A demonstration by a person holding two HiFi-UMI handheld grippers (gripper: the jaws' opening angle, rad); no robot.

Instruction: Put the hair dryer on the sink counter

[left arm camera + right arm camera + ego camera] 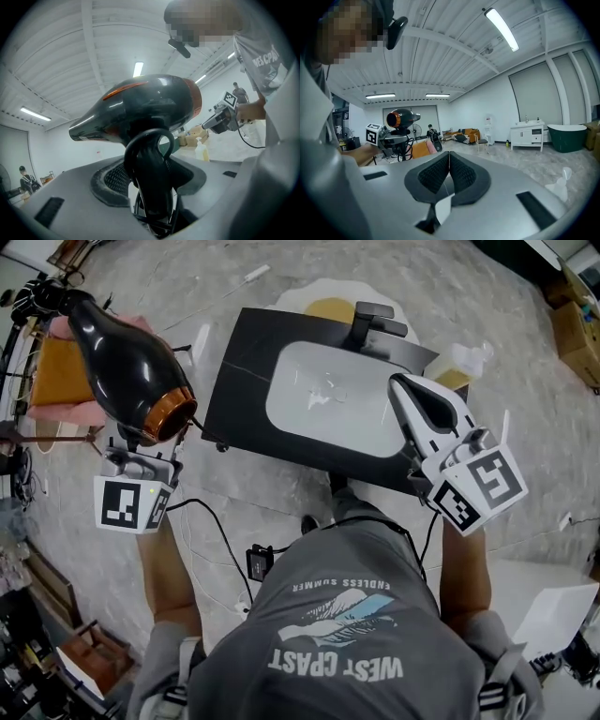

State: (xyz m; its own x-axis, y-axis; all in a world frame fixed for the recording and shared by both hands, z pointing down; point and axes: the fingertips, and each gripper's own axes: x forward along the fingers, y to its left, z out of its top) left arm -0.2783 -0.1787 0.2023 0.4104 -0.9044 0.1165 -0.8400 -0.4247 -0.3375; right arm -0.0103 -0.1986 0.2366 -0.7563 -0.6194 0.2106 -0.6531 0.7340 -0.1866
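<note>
Left fingers grip glossy black hair dryer, copper-ringed.

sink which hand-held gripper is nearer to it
Right. Right hand-held gripper is by the right edge of the sink; left hand-held gripper, holding the dryer, is off to its left.

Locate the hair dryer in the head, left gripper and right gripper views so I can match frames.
Head view: hair dryer upper left, above the left gripper, left of the sink counter.
Left gripper view: fills the centre, handle between the jaws.
Right gripper view: small, left of centre.
Shared landmark: orange ring at its wide end.
</note>
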